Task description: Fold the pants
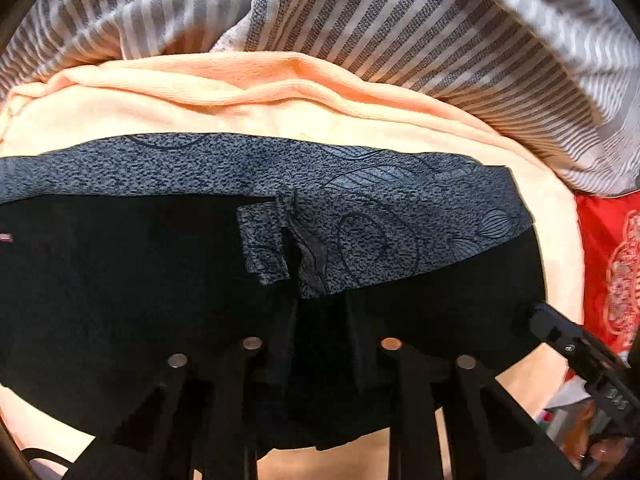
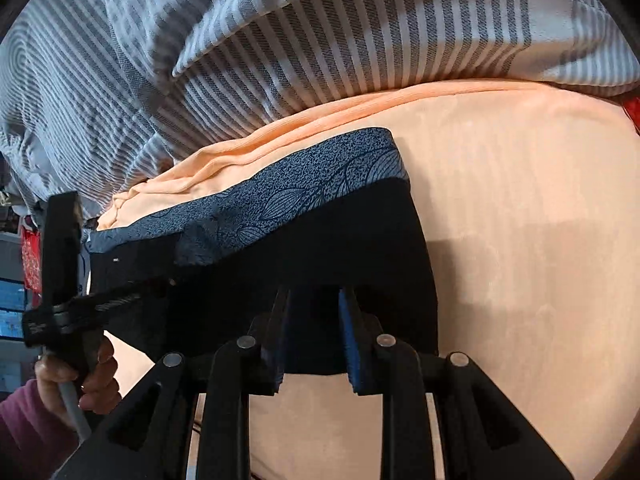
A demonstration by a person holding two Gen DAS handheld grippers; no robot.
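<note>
The left gripper's (image 1: 316,312) black fingers vanish against the black pants (image 1: 120,300), so I cannot tell its grip. The right gripper (image 2: 314,320), jaws parted, straddles the near hem. The pants lie on the peach sheet (image 2: 520,240), patterned waistband (image 1: 360,184) far

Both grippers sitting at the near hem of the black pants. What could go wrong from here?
1. The right gripper has its fingers apart over the near edge of the pants; closing there could pinch only the top layer.
2. The patterned waistband has a flap folded back at its middle, which may get creased in.
3. The peach blanket is soft and wrinkled near the striped bedding, so dragging could bunch it under the pants.
</note>
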